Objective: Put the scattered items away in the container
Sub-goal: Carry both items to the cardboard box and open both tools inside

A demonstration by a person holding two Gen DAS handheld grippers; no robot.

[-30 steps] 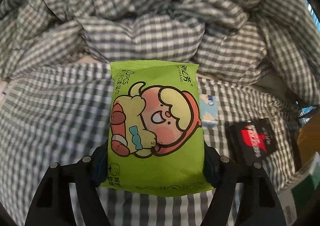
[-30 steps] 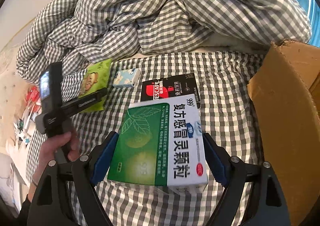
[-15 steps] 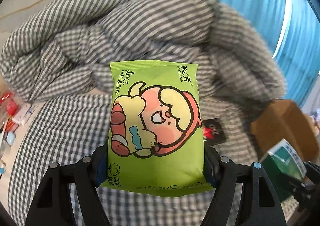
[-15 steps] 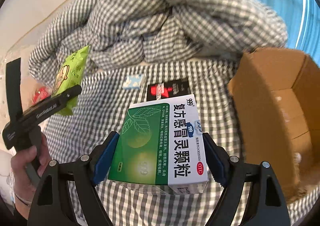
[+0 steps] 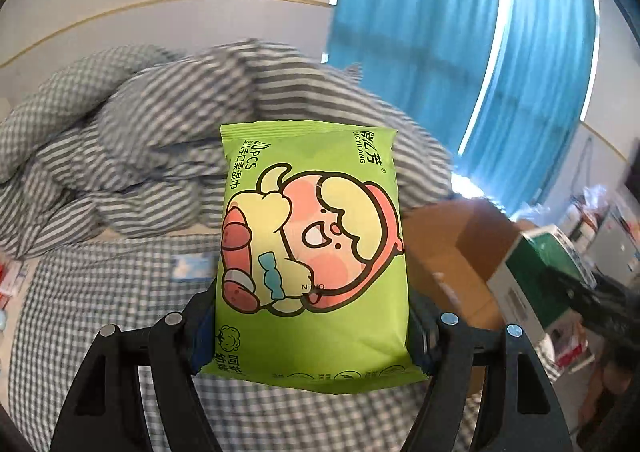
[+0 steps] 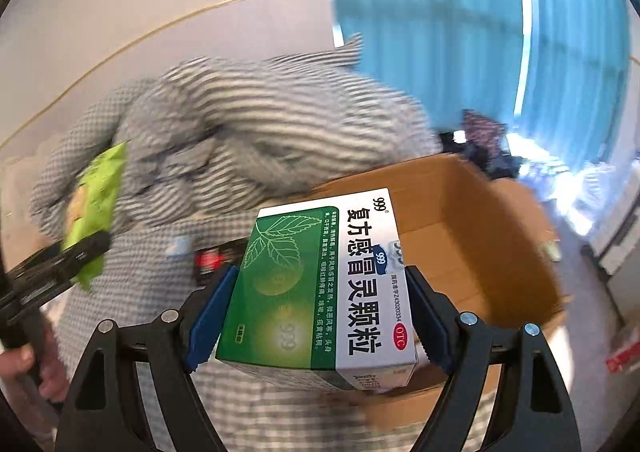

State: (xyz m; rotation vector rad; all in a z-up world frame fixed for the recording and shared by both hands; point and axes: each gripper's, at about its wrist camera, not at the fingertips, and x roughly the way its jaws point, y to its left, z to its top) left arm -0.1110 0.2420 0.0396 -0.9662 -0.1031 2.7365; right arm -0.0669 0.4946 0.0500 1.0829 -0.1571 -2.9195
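Observation:
My left gripper (image 5: 312, 336) is shut on a green wet-wipes pack (image 5: 312, 248) with a cartoon figure and holds it in the air above the checked bed. My right gripper (image 6: 316, 316) is shut on a green-and-white medicine box (image 6: 320, 284) and holds it at the near wall of the open cardboard box (image 6: 480, 252). The cardboard box also shows in the left wrist view (image 5: 452, 252), with the medicine box (image 5: 536, 276) over it. A small light-blue packet (image 5: 188, 266) and a black-and-red packet (image 6: 216, 258) lie on the bed sheet.
A bunched grey checked duvet (image 5: 140, 139) fills the back of the bed. Blue curtains (image 5: 460, 51) hang behind on the right. Small items lie on the floor at the left (image 5: 10, 280). Shelves and clutter stand at the far right (image 5: 600, 219).
Both grippers have risen and swung right toward the cardboard box with their items still held. The medicine box now sits at the box's opening.

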